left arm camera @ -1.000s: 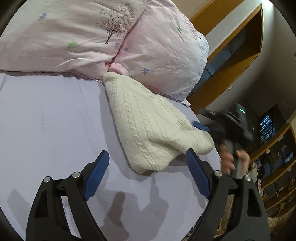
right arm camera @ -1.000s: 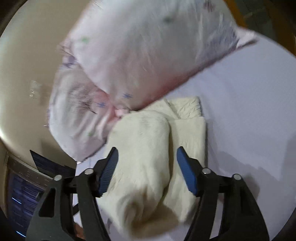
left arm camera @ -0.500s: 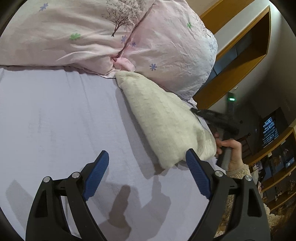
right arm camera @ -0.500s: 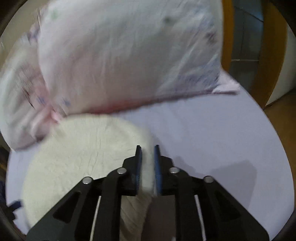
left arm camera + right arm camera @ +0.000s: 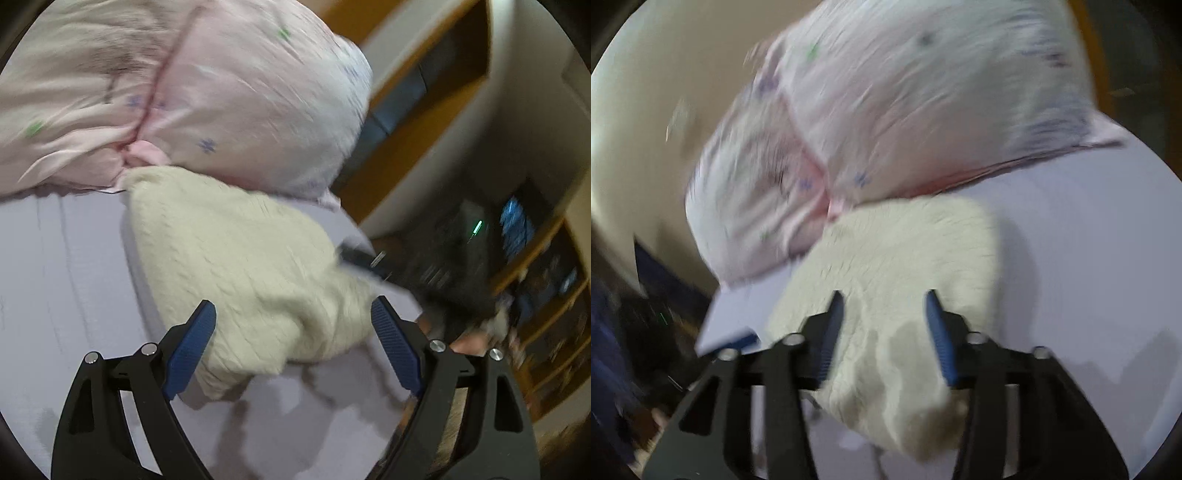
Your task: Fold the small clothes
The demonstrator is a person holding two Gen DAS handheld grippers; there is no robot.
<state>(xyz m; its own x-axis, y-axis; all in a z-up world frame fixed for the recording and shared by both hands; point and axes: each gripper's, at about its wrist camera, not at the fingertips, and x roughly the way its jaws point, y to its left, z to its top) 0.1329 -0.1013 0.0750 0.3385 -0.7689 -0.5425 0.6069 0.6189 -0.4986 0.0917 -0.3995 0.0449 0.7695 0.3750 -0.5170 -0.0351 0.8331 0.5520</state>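
A cream cable-knit sweater [image 5: 243, 258] lies folded on the lilac bedsheet [image 5: 59, 280], its far end against the pink pillows. It also shows in the right wrist view [image 5: 905, 266]. My left gripper [image 5: 291, 332] is open, its blue pads either side of the sweater's near end, just above it. My right gripper [image 5: 884, 325] is open with the sweater's near part between its fingers; it shows blurred in the left wrist view [image 5: 373, 262] at the sweater's right edge. Both views are motion-blurred.
Two pink floral pillows [image 5: 207, 92] lie at the head of the bed, also in the right wrist view [image 5: 905, 107]. The bed's right edge [image 5: 354, 229] drops to a room with wooden shelving [image 5: 424, 122] and dark electronics [image 5: 476, 240].
My right gripper was shut on the sweater half a second ago and is now open around it. My left gripper has moved closer over the sweater's near end.
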